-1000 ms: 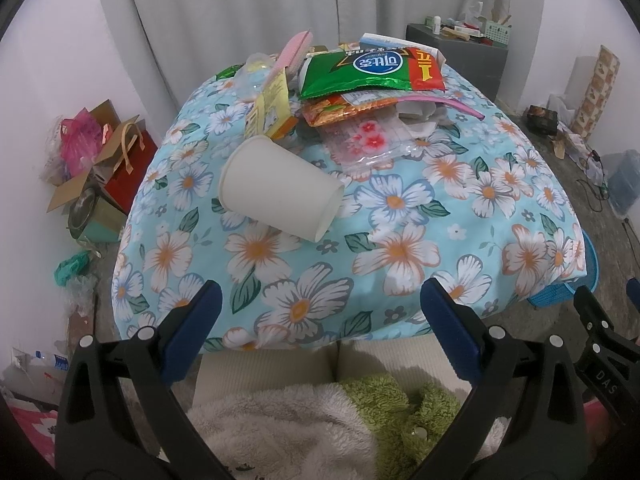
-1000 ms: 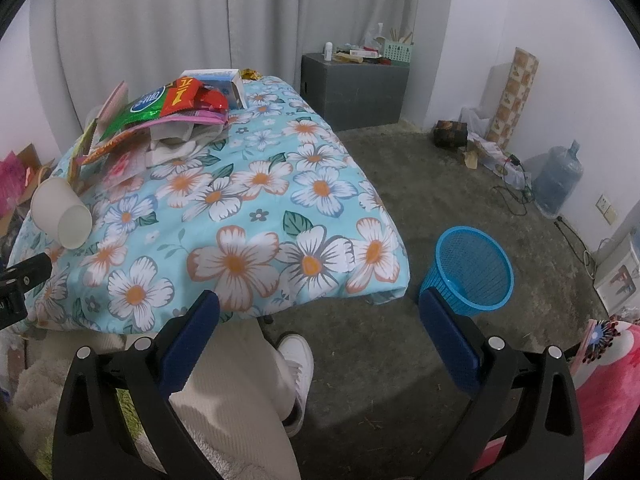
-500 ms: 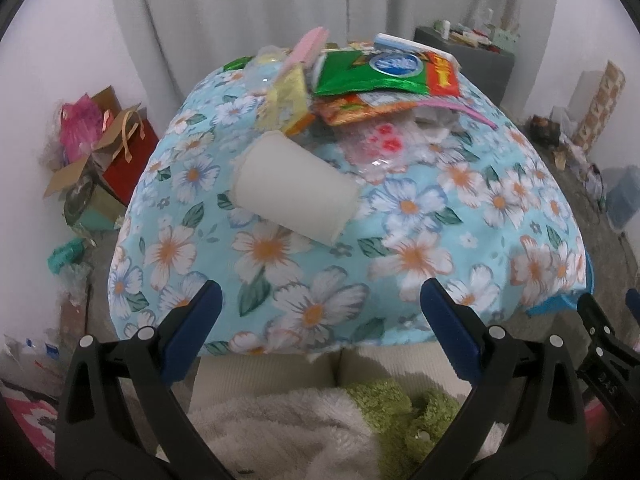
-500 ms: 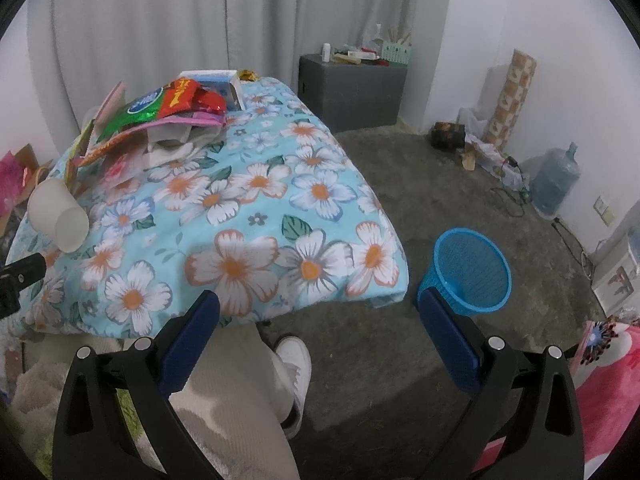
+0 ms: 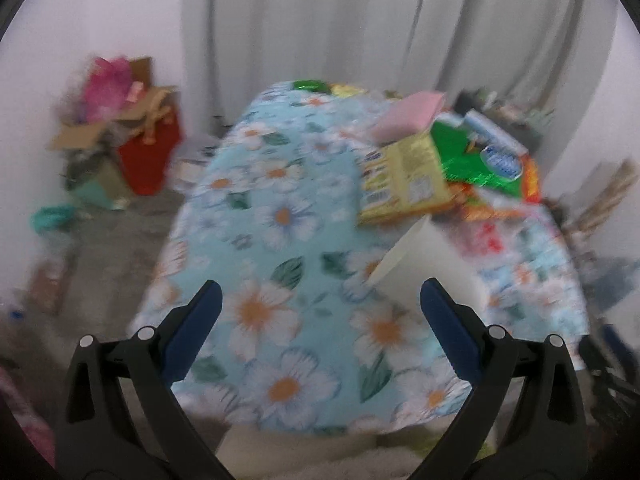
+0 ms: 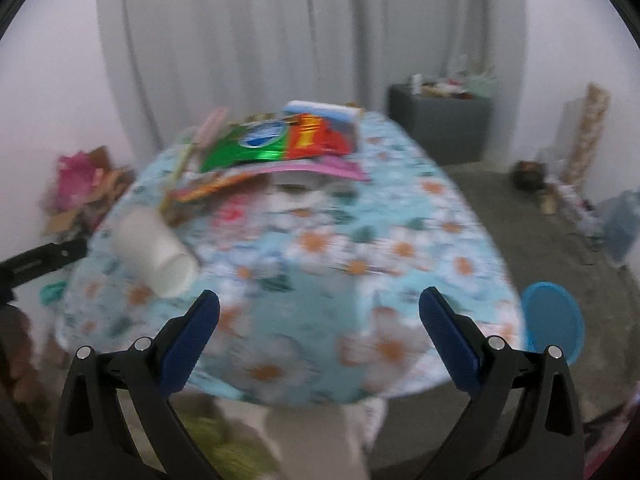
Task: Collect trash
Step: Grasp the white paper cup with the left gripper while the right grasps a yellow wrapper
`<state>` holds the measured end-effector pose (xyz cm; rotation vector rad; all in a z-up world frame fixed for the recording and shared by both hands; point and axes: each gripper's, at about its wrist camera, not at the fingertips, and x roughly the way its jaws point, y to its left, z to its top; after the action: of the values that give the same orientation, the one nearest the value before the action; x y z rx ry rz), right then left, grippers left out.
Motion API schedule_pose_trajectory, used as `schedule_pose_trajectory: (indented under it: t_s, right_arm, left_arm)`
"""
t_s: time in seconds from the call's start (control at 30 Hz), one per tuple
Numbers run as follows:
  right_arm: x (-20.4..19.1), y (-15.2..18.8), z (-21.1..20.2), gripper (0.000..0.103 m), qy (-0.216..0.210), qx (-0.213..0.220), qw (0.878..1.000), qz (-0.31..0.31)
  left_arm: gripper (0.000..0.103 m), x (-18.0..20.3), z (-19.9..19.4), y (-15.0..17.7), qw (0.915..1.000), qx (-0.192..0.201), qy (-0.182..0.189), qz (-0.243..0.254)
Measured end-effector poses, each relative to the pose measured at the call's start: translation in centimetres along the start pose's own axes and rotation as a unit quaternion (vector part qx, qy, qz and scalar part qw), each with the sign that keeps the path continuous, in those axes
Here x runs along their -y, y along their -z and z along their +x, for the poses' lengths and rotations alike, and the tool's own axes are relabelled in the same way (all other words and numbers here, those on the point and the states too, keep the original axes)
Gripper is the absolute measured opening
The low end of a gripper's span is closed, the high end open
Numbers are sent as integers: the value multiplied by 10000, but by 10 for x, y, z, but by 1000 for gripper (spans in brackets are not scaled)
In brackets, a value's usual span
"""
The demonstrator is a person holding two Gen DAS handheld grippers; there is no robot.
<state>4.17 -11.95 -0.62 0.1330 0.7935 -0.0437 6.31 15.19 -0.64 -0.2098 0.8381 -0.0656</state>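
Note:
A white paper cup (image 5: 428,268) lies on its side on the floral tablecloth (image 5: 280,240), just beyond my left gripper's right finger. Behind the cup is a pile of wrappers: a yellow packet (image 5: 404,180), a green snack bag (image 5: 480,164) and a pink sheet (image 5: 408,114). My left gripper (image 5: 318,304) is open over the near table edge, with nothing between its fingers. In the right wrist view the cup (image 6: 156,252) lies left of the open right gripper (image 6: 319,308), and the green and red bag (image 6: 276,140) tops the pile. A blue basket (image 6: 554,320) stands on the floor at right. Both views are blurred.
Cardboard boxes and a red bag (image 5: 148,156) sit on the floor at left by the curtain. A grey cabinet (image 6: 440,120) with small items stands at the back right. A water jug (image 6: 622,228) and clutter line the right wall. A person's trouser leg (image 6: 312,440) shows under the table.
Both views swung left: the cup shifted right in the left view, and the basket slid to the right edge in the right view. Both grippers stayed open.

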Motion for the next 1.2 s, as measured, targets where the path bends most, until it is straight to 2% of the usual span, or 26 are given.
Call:
schedule_pose_trajectory:
  t_s: [0.07,0.13,0.23,0.37,0.5,0.63,0.7,0.93,1.0,1.1,1.17,1.2]
  right_arm:
    - [-3,-10,9,97,-328,-93,9994,103]
    - [-2,-19,14,97,-609,-156,9978,206]
    - [-2,-42,18,94,-1190,-117,9921,393]
    - [-14,-86,29,86,-2156,-176,9748,541]
    - [-40,-123,55,78,-2753,-548,9586,487]
    - [-73,-147,99,68,-2703,-1105,9560,274]
    - [-88,-154,124,64,-2543,-1382,9570,161]
    - [-120,-151,169,51,-2106,-1972,9570,-304]
    - [-122,-150,177,44,-2061,-2053,9561,-369]
    - [-126,-149,187,29,-2033,-2133,9547,-404]
    - [-128,-148,189,11,-2079,-2154,9534,-380]
    - [-130,-148,190,10,-2098,-2144,9533,-363]
  left_arm:
    - [96,-12,3,-3,9969,181,728,-215]
    - [96,-12,7,-7,9956,179,865,-327]
    - [96,-3,12,-14,9923,256,1205,-105]
    - [96,15,17,-18,9832,463,1719,407]
    - [95,27,26,-18,9746,468,2048,777]
    - [92,28,43,-16,9712,215,2226,819]
    - [77,23,52,-15,9689,52,2362,734]
    - [49,3,75,-13,9570,-371,2868,242]
    - [36,1,77,-10,9526,-434,3004,182]
    - [27,-2,77,-9,9459,-471,3207,120]
    - [19,-2,74,-9,9436,-444,3275,167]
    - [14,-2,72,-8,9435,-405,3283,213]
